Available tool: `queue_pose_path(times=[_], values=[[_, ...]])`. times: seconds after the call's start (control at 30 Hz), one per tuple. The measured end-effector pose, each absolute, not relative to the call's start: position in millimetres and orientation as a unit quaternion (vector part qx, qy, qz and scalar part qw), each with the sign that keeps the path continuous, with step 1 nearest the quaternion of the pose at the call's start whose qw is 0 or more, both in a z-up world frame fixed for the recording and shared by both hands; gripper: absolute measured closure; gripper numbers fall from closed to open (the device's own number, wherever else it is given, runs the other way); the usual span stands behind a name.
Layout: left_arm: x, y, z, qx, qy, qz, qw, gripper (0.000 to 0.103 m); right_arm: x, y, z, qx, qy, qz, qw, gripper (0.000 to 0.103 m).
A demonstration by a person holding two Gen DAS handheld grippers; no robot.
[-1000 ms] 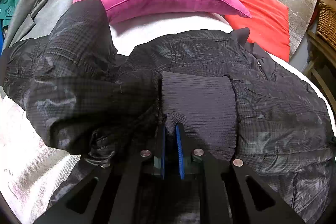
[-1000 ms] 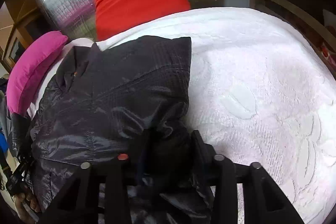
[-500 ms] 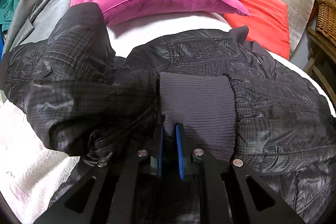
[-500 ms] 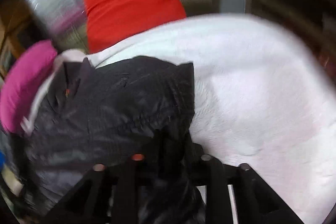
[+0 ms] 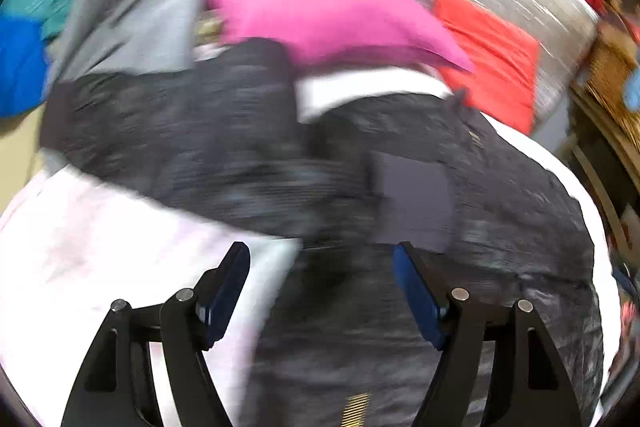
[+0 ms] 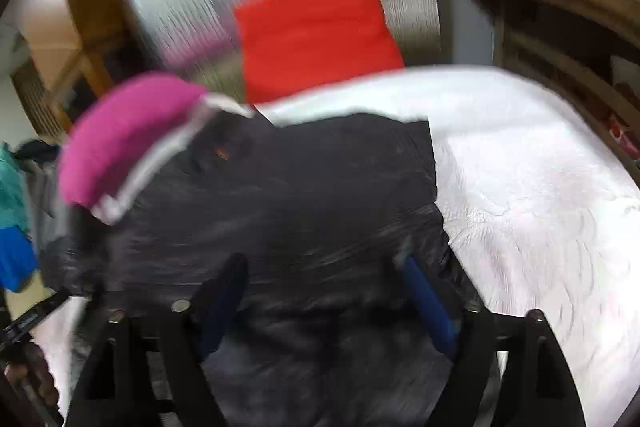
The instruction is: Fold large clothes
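Black jacket (image 5: 500, 195): one, lying mid-bed (image 6: 540, 187), sleeve cuff (image 5: 416, 199) folded onto its body.
Left gripper (image 5: 320, 291): fingers apart, holding nothing.
Right gripper (image 6: 324, 291): fingers apart, empty.
Risk: slick shell may slide open; sleeve could slip off.
Count: two pillows, pink (image 5: 320, 7), red (image 6: 316, 31).

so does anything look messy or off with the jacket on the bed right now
Somewhat. The black jacket lies on the white bedspread, but its left sleeve sprawls outward toward the gray garment, rumpled rather than tucked in. Both views are motion-blurred. The left gripper and right gripper are open, holding nothing.
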State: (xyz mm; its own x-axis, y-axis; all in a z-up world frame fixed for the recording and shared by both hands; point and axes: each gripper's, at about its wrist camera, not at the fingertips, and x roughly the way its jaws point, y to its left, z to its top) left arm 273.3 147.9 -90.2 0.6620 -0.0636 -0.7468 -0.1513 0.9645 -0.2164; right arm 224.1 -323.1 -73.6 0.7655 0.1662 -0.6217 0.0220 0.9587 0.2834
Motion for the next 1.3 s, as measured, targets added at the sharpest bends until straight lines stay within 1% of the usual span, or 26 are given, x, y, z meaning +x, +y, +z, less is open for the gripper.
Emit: queue_pose_path(times=[0.07, 0.17, 0.3, 0.37, 0.47, 0.7, 0.77, 0.8, 0.83, 0.87, 0.9, 0.97, 1.0, 1.03, 1.1, 1.13, 1.3], values=[[263, 196, -93, -0.187, 0.409, 0.042, 0.892, 0.028, 202, -301, -83, 0.129, 0.334, 0.059, 0.932, 0.011], [255, 263, -99, -0.263, 0.398, 0.073, 0.876, 0.028, 174, -278, -106, 0.094, 0.35, 0.076, 0.929, 0.011], [254, 346, -107, -0.354, 0.366, 0.11, 0.853, 0.028, 173, -264, -137, 0.067, 0.389, 0.079, 0.916, 0.011], [260, 388, -115, -0.401, 0.352, 0.131, 0.835, 0.029, 184, -262, -143, 0.065, 0.4, 0.077, 0.911, 0.011], [276, 426, -126, -0.439, 0.345, 0.139, 0.818, 0.03, 190, -259, -148, 0.067, 0.404, 0.08, 0.909, 0.009], [314, 460, -145, -0.466, 0.344, 0.142, 0.802, 0.031, 194, -252, -153, 0.052, 0.403, 0.08, 0.91, 0.004], [319, 464, -152, -0.467, 0.35, 0.149, 0.798, 0.041, 192, -254, -151, 0.054, 0.402, 0.081, 0.91, 0.003], [322, 463, -155, -0.466, 0.356, 0.154, 0.795, 0.041, 191, -255, -151, 0.054, 0.401, 0.082, 0.911, 0.003], [325, 467, -161, -0.468, 0.362, 0.161, 0.79, 0.045, 191, -254, -151, 0.055, 0.401, 0.082, 0.911, 0.003], [325, 470, -166, -0.472, 0.365, 0.167, 0.785, 0.053, 191, -255, -151, 0.055, 0.4, 0.082, 0.911, 0.003], [326, 471, -167, -0.47, 0.368, 0.171, 0.784, 0.057, 190, -255, -151, 0.054, 0.4, 0.082, 0.911, 0.003], [325, 470, -161, -0.448, 0.375, 0.172, 0.793, 0.074, 190, -255, -151, 0.054, 0.4, 0.081, 0.911, 0.003], [324, 467, -154, -0.426, 0.38, 0.176, 0.802, 0.078, 190, -254, -151, 0.054, 0.399, 0.082, 0.911, 0.003], [321, 465, -146, -0.409, 0.38, 0.18, 0.81, 0.083, 190, -255, -151, 0.054, 0.4, 0.082, 0.911, 0.003], [315, 458, -130, -0.382, 0.375, 0.187, 0.824, 0.089, 190, -255, -151, 0.056, 0.399, 0.083, 0.912, 0.003], [309, 450, -113, -0.355, 0.367, 0.187, 0.839, 0.091, 190, -255, -151, 0.057, 0.398, 0.083, 0.912, 0.003], [291, 406, -38, -0.258, 0.326, 0.17, 0.894, 0.095, 191, -253, -151, 0.06, 0.397, 0.084, 0.912, 0.003]])
